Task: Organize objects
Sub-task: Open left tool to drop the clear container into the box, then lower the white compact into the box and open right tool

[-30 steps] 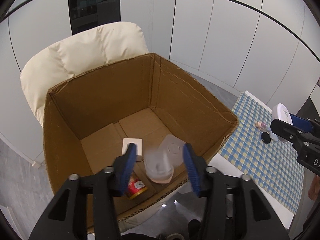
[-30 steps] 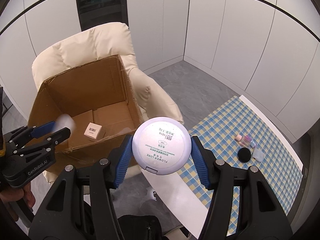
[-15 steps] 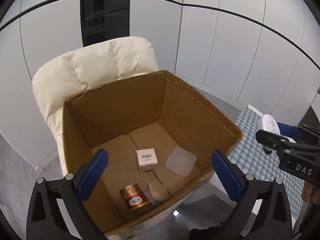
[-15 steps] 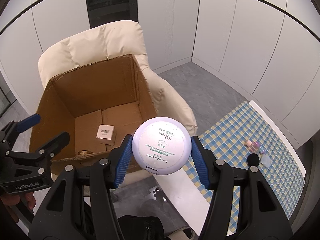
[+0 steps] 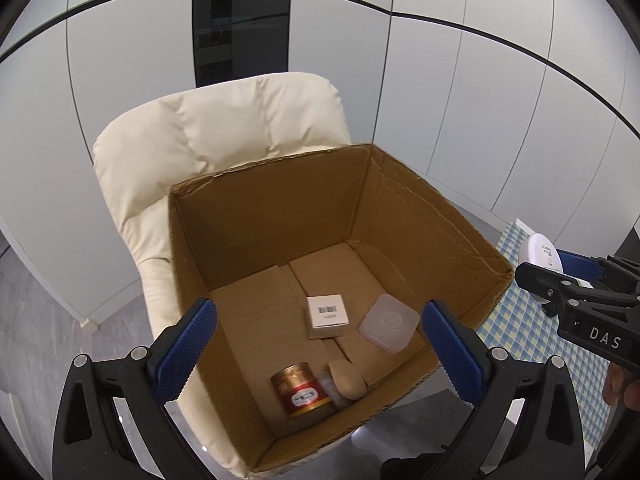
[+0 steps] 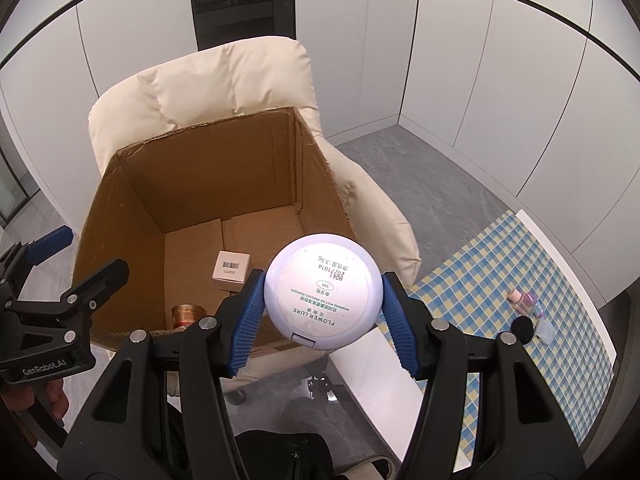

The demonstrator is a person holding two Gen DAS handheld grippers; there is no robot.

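Four things lie in the cardboard box [image 5: 420, 216] on the cream chair [image 5: 224, 136]: a small white carton [image 5: 327, 316], a clear square lid [image 5: 389, 323], a red-gold tin [image 5: 301, 390] and a tan pebble-shaped lump [image 5: 347, 378]. Near its front rim, the left gripper [image 5: 316, 354] hangs released and empty. At the right, the right gripper [image 6: 322, 322] clasps a round white compact [image 6: 322, 290] label-up, likely bound for the box too.

L wrist cam above, angled down, R cam likewise from right; both share cardboard box [image 5: 420, 216] [image 6: 132, 200]
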